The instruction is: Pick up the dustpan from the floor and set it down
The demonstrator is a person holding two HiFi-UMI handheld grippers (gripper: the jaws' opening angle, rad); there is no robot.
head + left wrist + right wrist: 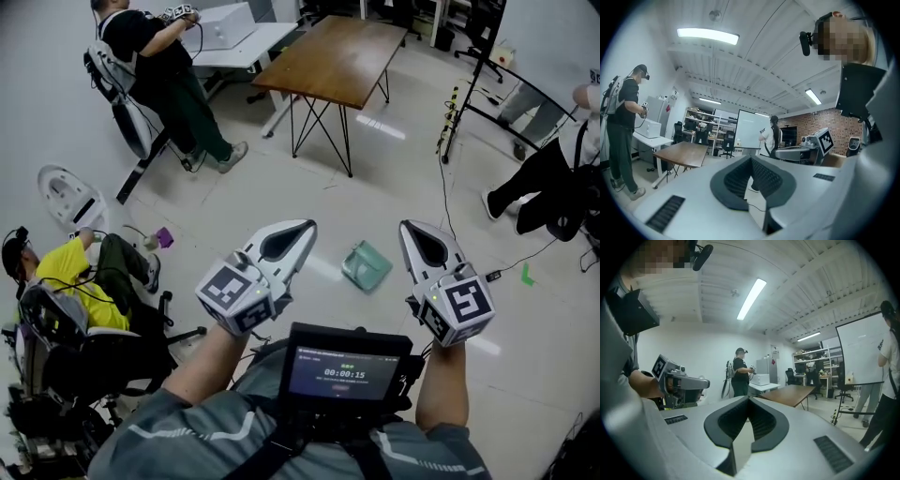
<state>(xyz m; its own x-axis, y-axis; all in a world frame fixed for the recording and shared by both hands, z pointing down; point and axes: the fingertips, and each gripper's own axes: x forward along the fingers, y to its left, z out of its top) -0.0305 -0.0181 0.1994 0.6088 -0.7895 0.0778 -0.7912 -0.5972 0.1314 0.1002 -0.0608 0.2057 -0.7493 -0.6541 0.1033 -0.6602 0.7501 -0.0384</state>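
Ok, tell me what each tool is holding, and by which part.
Nothing. The left tool and right tool are both shut and empty; the green dustpan lies untouched on the floor.

The floor [394, 159] is glossy and smooth. The table [337, 56] has a wood top on metal legs. The dustpan [367, 265] looks plastic. The left gripper [302, 227] and right gripper [409, 228] have matt shells.

The head camera looks steeply down from close above the left gripper [302, 231] and right gripper [413, 232]. Each gripper camera looks level along its own jaws. All three views show the wooden table [337, 56] ahead.
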